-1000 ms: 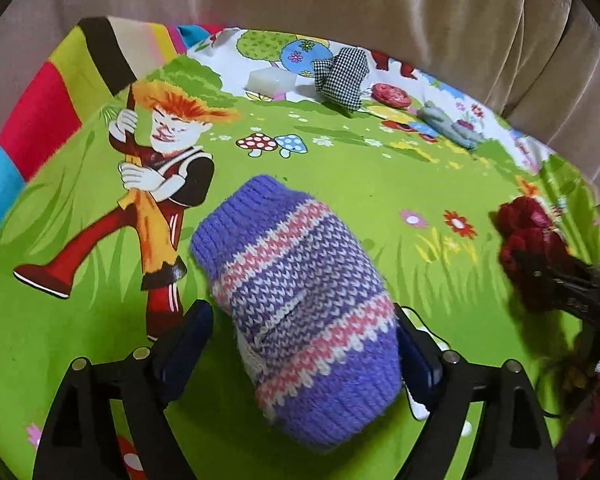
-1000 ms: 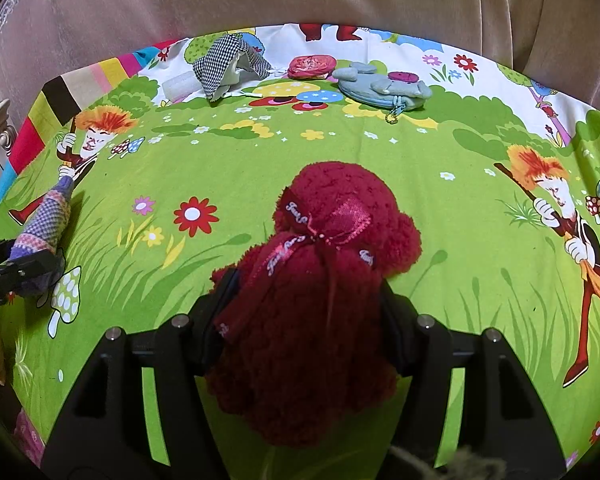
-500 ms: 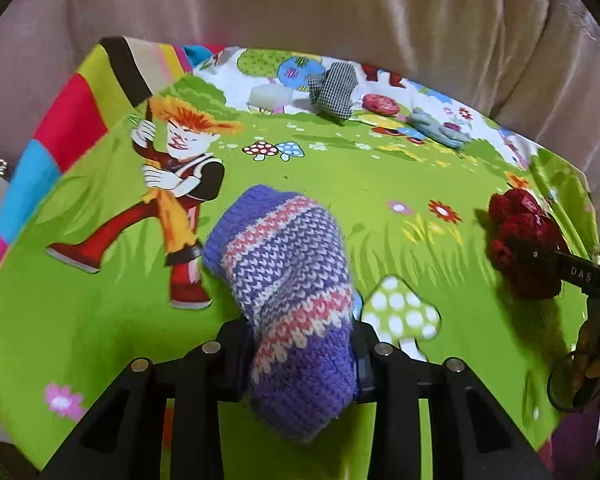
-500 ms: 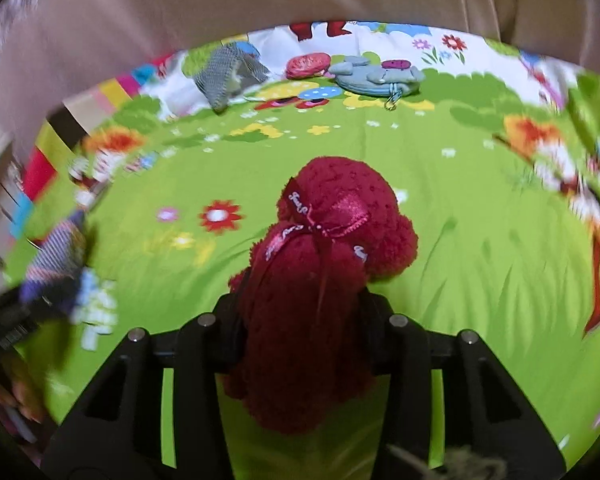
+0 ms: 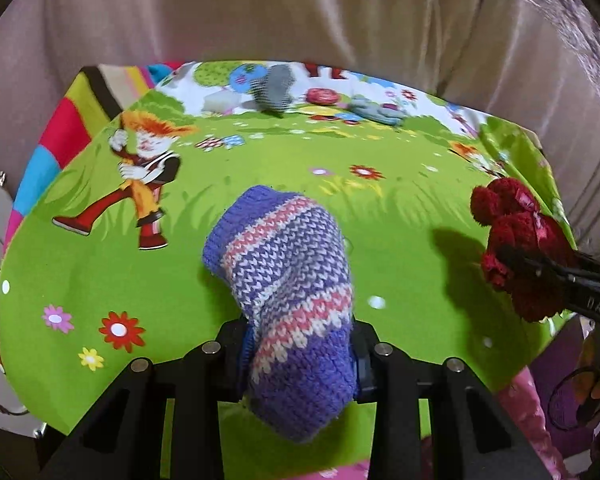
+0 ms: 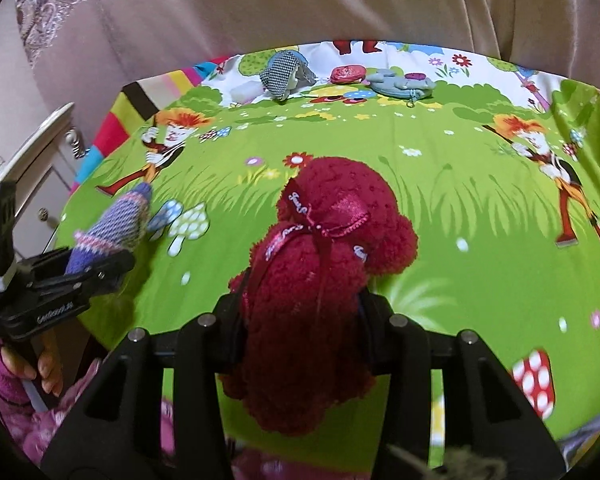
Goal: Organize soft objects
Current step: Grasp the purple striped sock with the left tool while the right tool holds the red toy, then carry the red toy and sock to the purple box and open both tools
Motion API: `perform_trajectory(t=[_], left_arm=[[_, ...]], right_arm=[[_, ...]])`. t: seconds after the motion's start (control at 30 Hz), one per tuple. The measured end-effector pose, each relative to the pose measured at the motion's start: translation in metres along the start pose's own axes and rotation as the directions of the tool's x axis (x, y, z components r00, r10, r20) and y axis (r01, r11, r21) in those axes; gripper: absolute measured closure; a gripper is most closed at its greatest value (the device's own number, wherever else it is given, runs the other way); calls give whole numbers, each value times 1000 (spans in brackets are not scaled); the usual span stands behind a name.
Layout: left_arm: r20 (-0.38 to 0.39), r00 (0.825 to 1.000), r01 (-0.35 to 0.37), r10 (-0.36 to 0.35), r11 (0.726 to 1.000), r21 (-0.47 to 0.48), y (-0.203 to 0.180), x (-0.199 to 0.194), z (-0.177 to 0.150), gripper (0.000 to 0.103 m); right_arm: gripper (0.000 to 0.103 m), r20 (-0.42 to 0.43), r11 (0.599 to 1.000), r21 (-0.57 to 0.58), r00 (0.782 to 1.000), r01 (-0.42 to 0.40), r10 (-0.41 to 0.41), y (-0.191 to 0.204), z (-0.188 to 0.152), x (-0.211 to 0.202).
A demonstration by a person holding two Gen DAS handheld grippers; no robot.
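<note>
- Since a second ago, both sets of jaws have been closed from wide apart onto their loads, and the knitted mitten [image 5: 288,280] and the dark red plush toy [image 6: 324,280] have been raised off the green cartoon-printed cloth [image 5: 100,280] and drawn back toward its near edge
- The mitten is now held over the near part of the cloth, cuff end hanging forward; the plush toy is carried likewise at the right, its ribboned head forward
- Both things are judged light, soft and yielding (the knit is visibly squeezed at the waist), not fragile and unlikely to slip; a hold across the thick middle, as taken here, seems the safest place
- The left gripper [image 5: 298,356] is seen part closed, its pads pinching the mitten near its lower third
- The right gripper [image 6: 300,328] is likewise part closed, clamped on the plush toy's body
- A checked fabric piece [image 6: 282,74], a red round item [image 6: 346,74] and a grey pouch [image 6: 400,84] are left lying at the far edge, well apart from both loads
</note>
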State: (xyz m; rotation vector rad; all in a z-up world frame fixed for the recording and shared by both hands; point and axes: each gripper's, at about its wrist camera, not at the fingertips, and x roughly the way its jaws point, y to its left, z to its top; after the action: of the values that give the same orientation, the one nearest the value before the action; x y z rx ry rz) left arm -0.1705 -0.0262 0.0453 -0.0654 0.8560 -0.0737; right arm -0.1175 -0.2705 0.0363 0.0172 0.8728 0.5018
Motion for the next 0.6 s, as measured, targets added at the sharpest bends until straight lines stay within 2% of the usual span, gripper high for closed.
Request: perform_trajectory(t=[0.13, 0.23, 0.6], left_arm=[[37, 999, 0, -2, 998, 55, -21, -18, 3, 66], [68, 998, -1, -5, 996, 84, -34, -33, 8, 66], [165, 986, 6, -35, 985, 173, -72, -84, 28, 66]], right_arm=[[55, 11, 999, 43, 1000, -21, 20, -8, -17, -20], [55, 23, 1000, 26, 1000, -18, 17, -8, -16, -31], [55, 187, 999, -52, 982, -15, 24, -3, -3, -108]])
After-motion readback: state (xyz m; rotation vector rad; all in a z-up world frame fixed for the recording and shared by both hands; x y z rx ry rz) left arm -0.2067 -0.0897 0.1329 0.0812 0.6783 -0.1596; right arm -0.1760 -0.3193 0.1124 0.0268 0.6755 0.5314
